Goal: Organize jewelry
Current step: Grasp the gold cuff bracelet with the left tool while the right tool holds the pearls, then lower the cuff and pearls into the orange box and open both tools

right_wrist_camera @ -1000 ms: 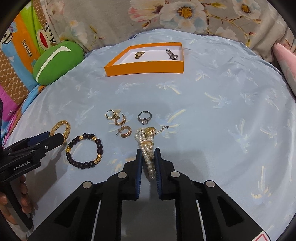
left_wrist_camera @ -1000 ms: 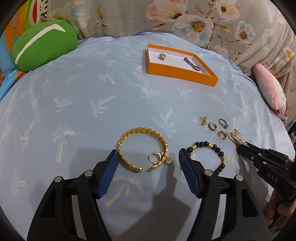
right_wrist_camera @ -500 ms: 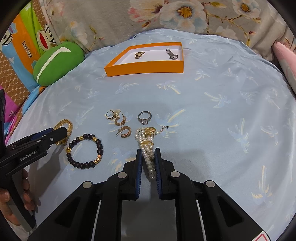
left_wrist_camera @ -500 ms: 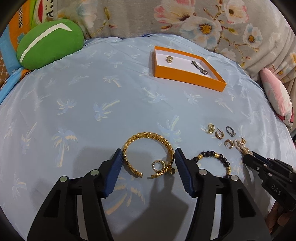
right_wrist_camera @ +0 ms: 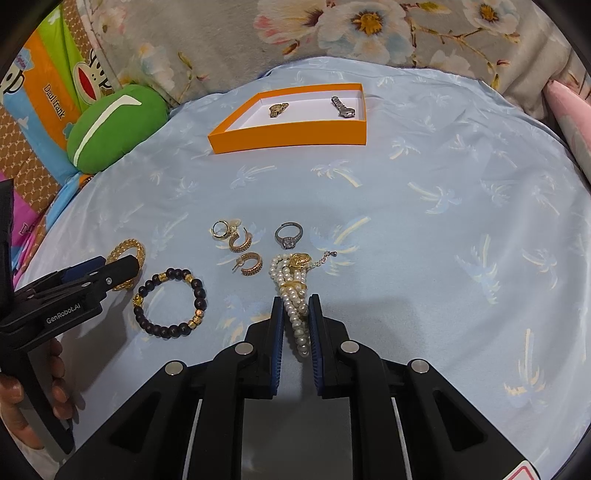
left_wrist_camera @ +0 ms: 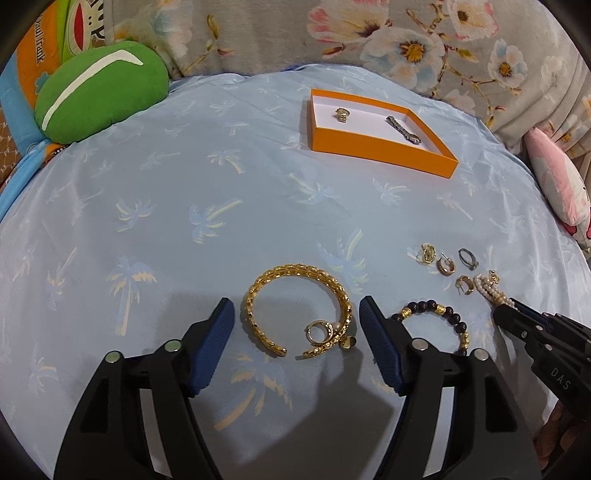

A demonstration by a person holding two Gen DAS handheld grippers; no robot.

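My left gripper point(left_wrist_camera: 296, 319) is open, its fingers on either side of a gold chain bangle point(left_wrist_camera: 295, 306) with a small gold ring point(left_wrist_camera: 317, 333) lying inside it on the blue cloth. My right gripper point(right_wrist_camera: 296, 312) is shut on a pearl bracelet point(right_wrist_camera: 293, 291) with a gold rose clasp. A black bead bracelet point(right_wrist_camera: 170, 301) lies between the two grippers. Gold hoop earrings point(right_wrist_camera: 242, 242) and a silver ring point(right_wrist_camera: 289, 236) lie beyond it. An orange tray point(right_wrist_camera: 291, 134) at the back holds a gold piece point(right_wrist_camera: 277, 109) and a silver piece point(right_wrist_camera: 342, 108).
A green cushion point(right_wrist_camera: 110, 127) sits at the back left and a pink pillow point(left_wrist_camera: 561, 188) at the right edge. Floral fabric point(right_wrist_camera: 369, 33) rises behind the round blue cloth point(right_wrist_camera: 461, 221).
My left gripper has moved forward around the gold bangle, so its fingers now flank it. My right gripper stays shut on the pearl bracelet without moving.
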